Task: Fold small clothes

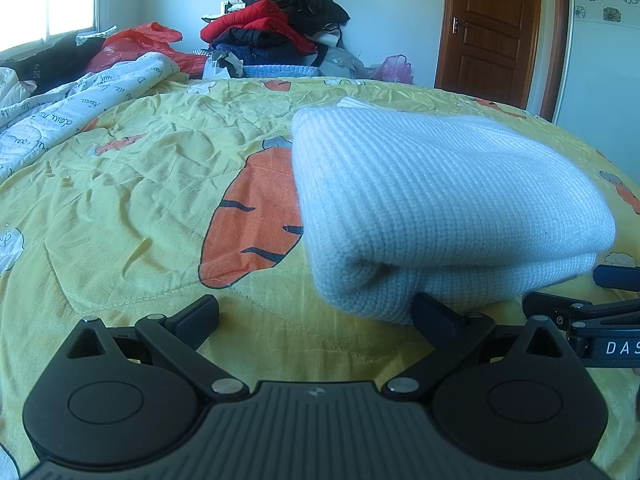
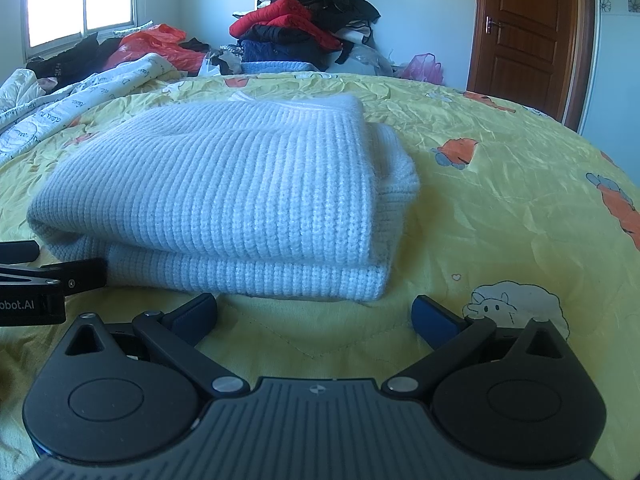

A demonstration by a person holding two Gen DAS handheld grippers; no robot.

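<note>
While both grippers' jaws gape empty, folded sweater point(image 2: 224, 196) ahead on carrot quilt point(image 2: 500, 184) (clothes heap point(image 2: 304, 28) beyond).

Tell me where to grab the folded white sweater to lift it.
Grip the folded white sweater at its near doubled edge, coming in low from the front with the open right tongs; there the stacked layers face the tongs, so one pinch catches both.

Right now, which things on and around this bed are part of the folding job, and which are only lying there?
Part of the job:
- folded white knit sweater
- left gripper, open
- right gripper, open

Only lying about:
- yellow carrot-print quilt
- white lettered quilt
- pile of dark and red clothes
- red plastic bag
- pink plastic bag
</note>
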